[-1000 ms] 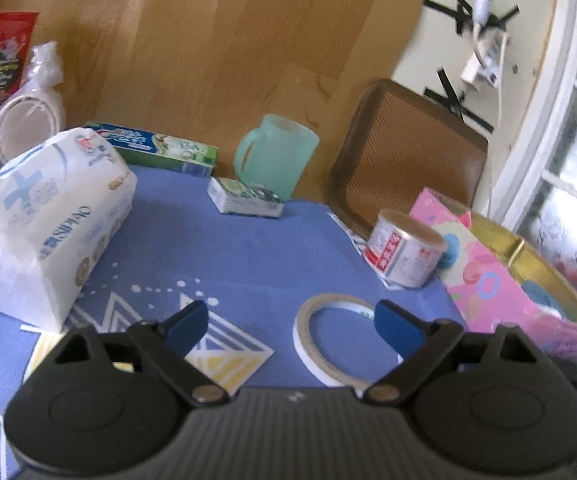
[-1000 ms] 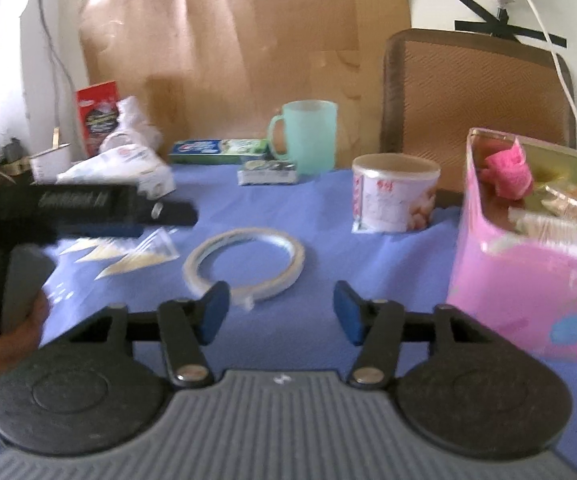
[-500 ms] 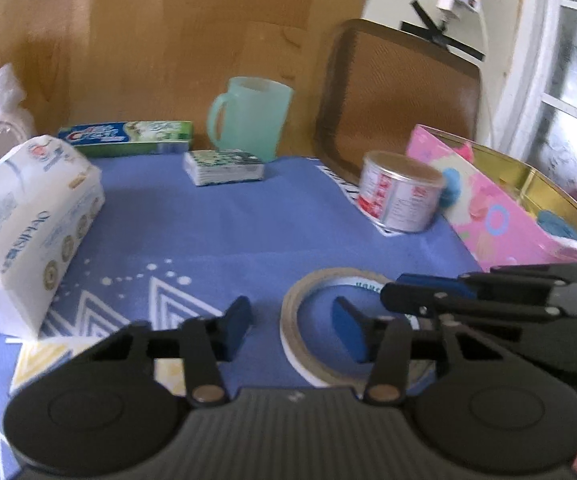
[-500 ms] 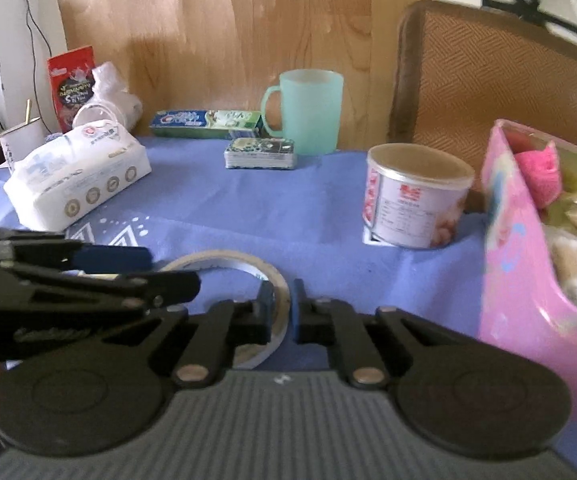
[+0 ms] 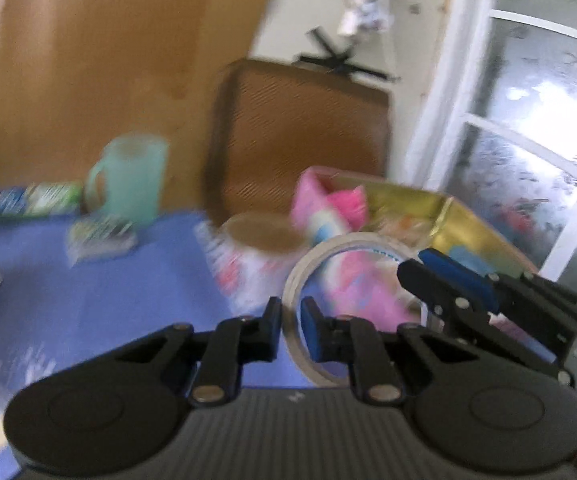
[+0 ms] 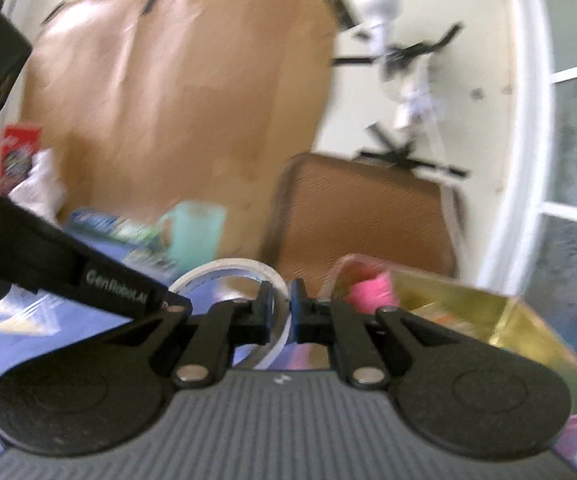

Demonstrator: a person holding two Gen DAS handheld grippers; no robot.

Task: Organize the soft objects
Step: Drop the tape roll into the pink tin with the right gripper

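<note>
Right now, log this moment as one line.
left gripper: shut on tape roll | right gripper: shut on tape roll | roll: lifted near pink box

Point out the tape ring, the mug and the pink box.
tape ring (image 5: 330, 246): left wrist view, upper arc of its band.
mug (image 5: 134, 178): left wrist view, middle of its green wall.
pink box (image 6: 528, 326): right wrist view, its gold inner wall.
</note>
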